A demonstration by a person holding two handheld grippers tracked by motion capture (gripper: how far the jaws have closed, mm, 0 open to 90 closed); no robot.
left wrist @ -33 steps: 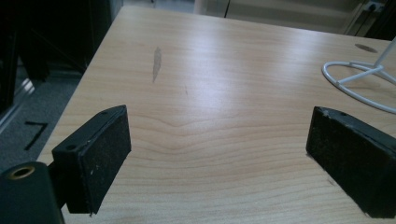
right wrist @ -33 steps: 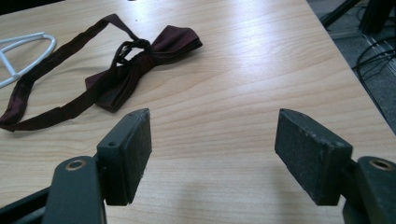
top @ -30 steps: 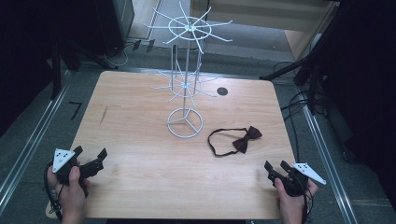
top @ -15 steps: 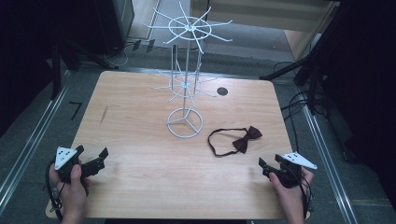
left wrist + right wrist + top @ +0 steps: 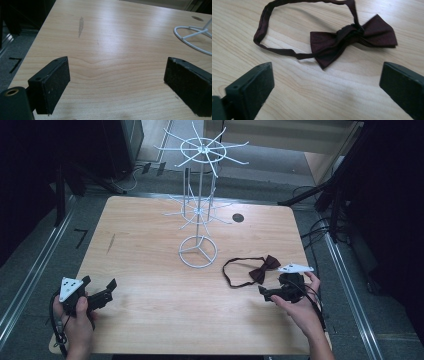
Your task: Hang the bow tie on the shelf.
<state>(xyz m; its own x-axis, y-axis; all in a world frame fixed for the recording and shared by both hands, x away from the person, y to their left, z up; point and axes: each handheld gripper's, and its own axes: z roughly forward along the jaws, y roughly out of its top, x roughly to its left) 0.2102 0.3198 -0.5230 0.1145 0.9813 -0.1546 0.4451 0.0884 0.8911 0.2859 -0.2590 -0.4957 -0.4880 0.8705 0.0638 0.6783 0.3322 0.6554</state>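
Note:
A dark maroon bow tie [image 5: 260, 270] with its strap looped out to the left lies flat on the wooden table [image 5: 160, 320], right of the middle. My right gripper [image 5: 270, 287] is open just in front of it, on the near side. In the right gripper view the bow tie [image 5: 352, 40] lies a short way beyond the open right gripper [image 5: 327, 72], with nothing between the jaws. My left gripper [image 5: 99, 283] is open near the front left corner. The left gripper view has bare wood between the jaws of the left gripper [image 5: 117, 67].
A tall white wire rack [image 5: 200, 205] with spoked arms stands at mid-table on a ring base [image 5: 198, 251]; that base [image 5: 192, 37] is far right in the left gripper view. A round cable hole [image 5: 238, 217] sits behind it. Dark floor and cables surround the table.
My right gripper has moved forward and to the left, up close to the bow tie. The left gripper has barely shifted. The bow tie has not moved.

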